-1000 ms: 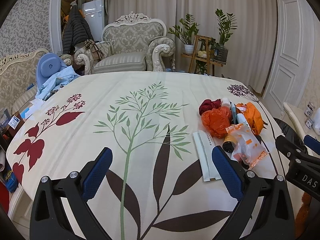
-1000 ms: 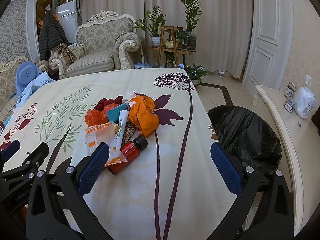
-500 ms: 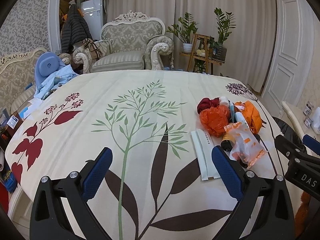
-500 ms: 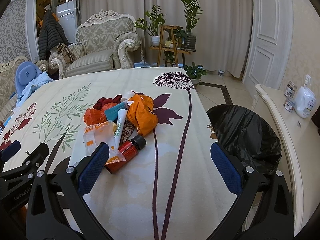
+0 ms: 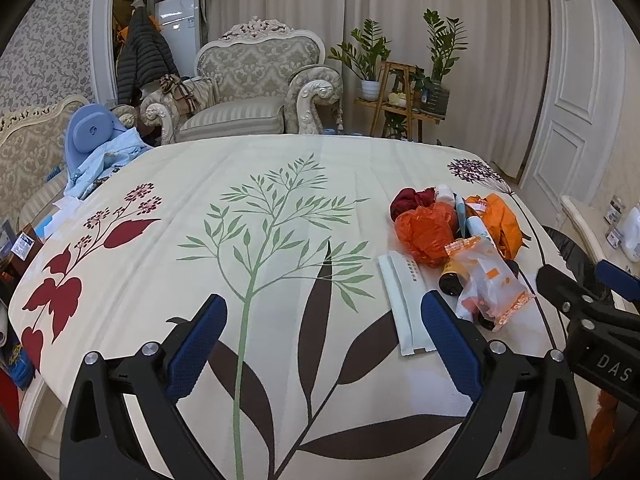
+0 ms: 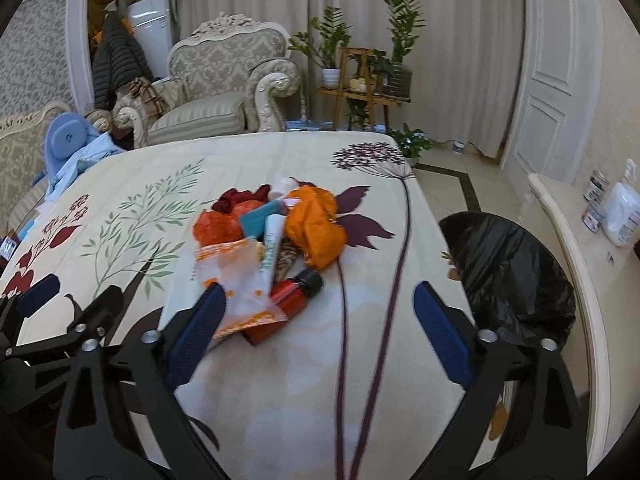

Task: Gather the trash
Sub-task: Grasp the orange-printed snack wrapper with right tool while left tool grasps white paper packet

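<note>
Beyond your table's floral tablecloth (image 5: 280,200), an ornate armchair (image 5: 256,92) stands before drawn curtains (image 6: 400,40). Potted plants (image 6: 332,48) crowd a wooden stand (image 6: 360,88); a white door (image 6: 556,72) closes your right side, a blue cushion (image 5: 90,130) your left.

I see a matt printed cloth (image 6: 280,380), crinkled glossy plastic wrappers (image 6: 244,280), a shiny black bin bag (image 6: 508,264), and a wooden stand (image 6: 362,80).

Ornate armchair (image 5: 256,92), cream curtains (image 5: 360,8), potted plants (image 5: 370,56)

Both wrist views overlook the table (image 5: 280,184), sharing trash pile (image 6: 276,232)
</note>
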Action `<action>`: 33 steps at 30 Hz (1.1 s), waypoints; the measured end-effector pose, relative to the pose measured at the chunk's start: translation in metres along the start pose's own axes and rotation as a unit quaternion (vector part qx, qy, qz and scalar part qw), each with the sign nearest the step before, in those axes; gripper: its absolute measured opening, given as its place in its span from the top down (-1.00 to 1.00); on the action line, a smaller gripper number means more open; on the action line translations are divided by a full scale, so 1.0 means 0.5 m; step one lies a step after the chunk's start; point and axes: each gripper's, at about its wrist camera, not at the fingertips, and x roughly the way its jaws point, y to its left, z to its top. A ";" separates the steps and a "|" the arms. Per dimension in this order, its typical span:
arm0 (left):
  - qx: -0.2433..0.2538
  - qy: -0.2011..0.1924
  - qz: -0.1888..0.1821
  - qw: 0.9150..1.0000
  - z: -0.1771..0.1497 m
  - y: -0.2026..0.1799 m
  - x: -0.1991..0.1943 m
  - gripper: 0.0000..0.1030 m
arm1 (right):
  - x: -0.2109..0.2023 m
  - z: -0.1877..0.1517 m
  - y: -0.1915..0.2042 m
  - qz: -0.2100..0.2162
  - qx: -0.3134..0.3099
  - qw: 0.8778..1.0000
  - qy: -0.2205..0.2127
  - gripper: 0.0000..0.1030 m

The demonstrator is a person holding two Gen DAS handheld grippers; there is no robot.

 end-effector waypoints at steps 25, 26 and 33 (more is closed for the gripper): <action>-0.015 0.028 -0.010 0.999 -0.002 0.042 0.030 -0.55 | 0.032 0.000 0.090 0.030 -0.053 0.998 0.024 0.37; -0.015 0.028 -0.012 0.999 -0.001 0.039 0.032 -0.55 | 0.025 0.002 0.086 0.030 -0.053 0.998 0.020 0.37; -0.002 0.035 -0.038 0.999 0.015 0.000 0.043 -0.55 | -0.007 0.013 0.032 0.017 -0.035 0.999 0.004 0.36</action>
